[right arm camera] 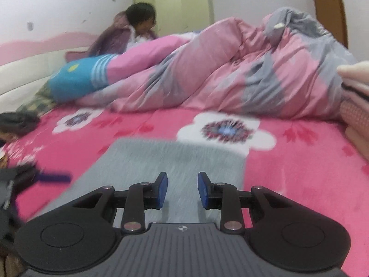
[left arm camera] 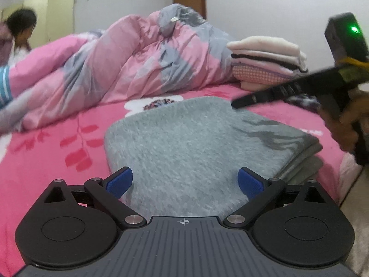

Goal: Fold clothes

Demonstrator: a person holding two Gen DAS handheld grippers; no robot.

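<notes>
Above a folded grey garment [right arm camera: 175,161] laid on the pink flowered bedsheet [right arm camera: 299,161], the right gripper [right arm camera: 182,190] is held with its blue pads parted, nothing between them.

- left gripper [left arm camera: 184,182]: black linkage arms, blue pads [left arm camera: 120,181] on the fingertips, silver pivot screws [left arm camera: 133,219], two round black discs beside the ribbed grey body [left arm camera: 184,247], small crosshair mark on the body's front edge
- right gripper [right arm camera: 182,189]: same build and colours
- its black housing [left arm camera: 346,37], seen from the left wrist camera, carries a green LED [left arm camera: 355,30] and a yellow band just below
</notes>
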